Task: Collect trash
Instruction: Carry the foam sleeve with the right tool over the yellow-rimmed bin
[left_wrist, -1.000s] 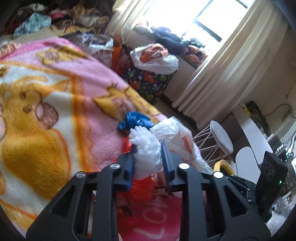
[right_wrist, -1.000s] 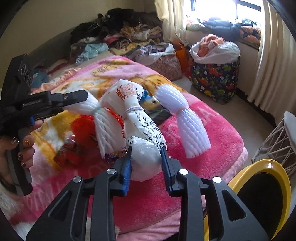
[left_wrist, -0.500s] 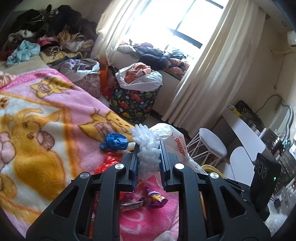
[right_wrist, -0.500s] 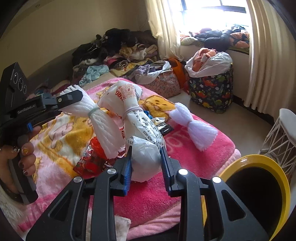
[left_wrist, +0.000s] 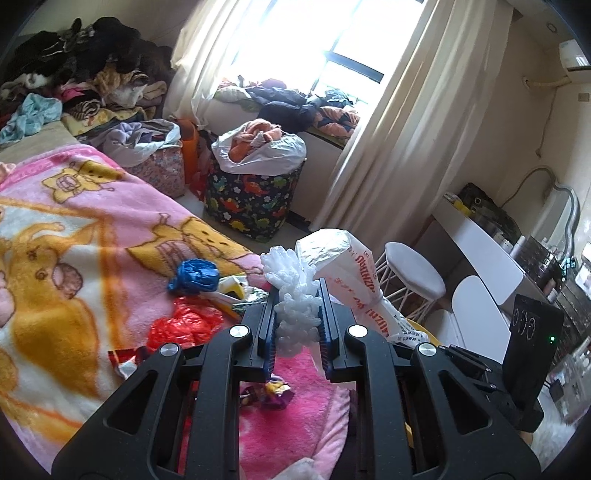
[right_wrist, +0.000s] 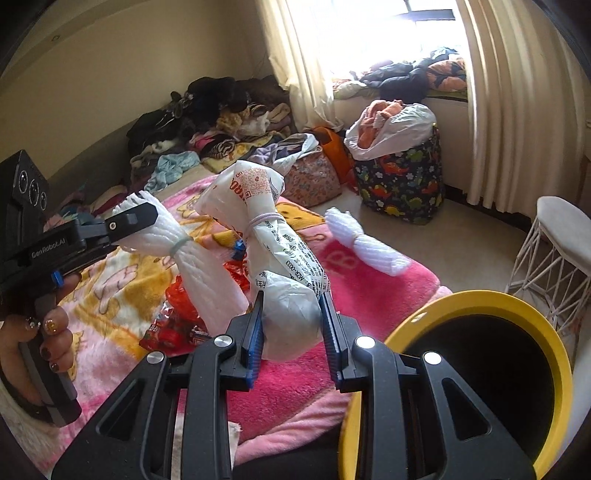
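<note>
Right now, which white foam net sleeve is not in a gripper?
The foam sleeve lying alone on the pink blanket; the other is clamped in the left gripper.

Pink cartoon blanket (left_wrist: 92, 236), dinosaur-print hamper (left_wrist: 251, 203) by cream curtains (left_wrist: 402, 122), white stool (left_wrist: 413, 273), clothes pile (right_wrist: 221, 110)

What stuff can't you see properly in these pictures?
- Inside of the yellow bin, right wrist view: too dark to tell what is in it.
- Small purple wrapper, left wrist view: partly behind the left gripper.
- Foam net, left wrist view: lower end hidden by the jaws.
- Red wrappers, right wrist view: print too small to read.
</note>
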